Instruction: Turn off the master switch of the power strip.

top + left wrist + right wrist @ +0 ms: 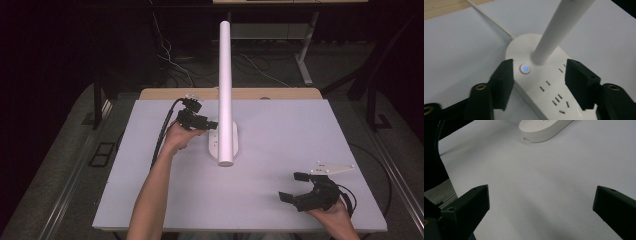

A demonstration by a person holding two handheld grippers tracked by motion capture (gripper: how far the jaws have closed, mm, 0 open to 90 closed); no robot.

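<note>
The surface (280, 150) is lying pale grey and wide in front of you, with a strip of wood showing along its far edge. Standing near the middle of it, closer to the far edge than to yours, is a white lamp base (220, 142), an oval slab carrying socket slots on its top. A long white post (225, 85) is rising from that base and, in the high view, leaning toward the camera so that its rounded end is hanging over the near end of the base. A white cord (491, 21) is running from the far end of the base toward the wooden strip.

You are holding the left gripper (200, 122) just beside the left side of the base, by its far end. In the left gripper view its fingers (504, 80) are standing partly open and straddling the base (549, 85): one is sitting against the base's edge beside the round power button (525, 69), which is glowing blue, and the other is hovering over the socket side. The foot of the post (554, 35) is rising between them. They are not pinching anything, and no pad is pressing on the button.

You are resting the right gripper (300, 187) near the surface's near right corner, well apart from the base. Its fingers (466, 207) are spread wide over bare surface and holding nothing, with the near end of the base (541, 130) showing farther off.
</note>
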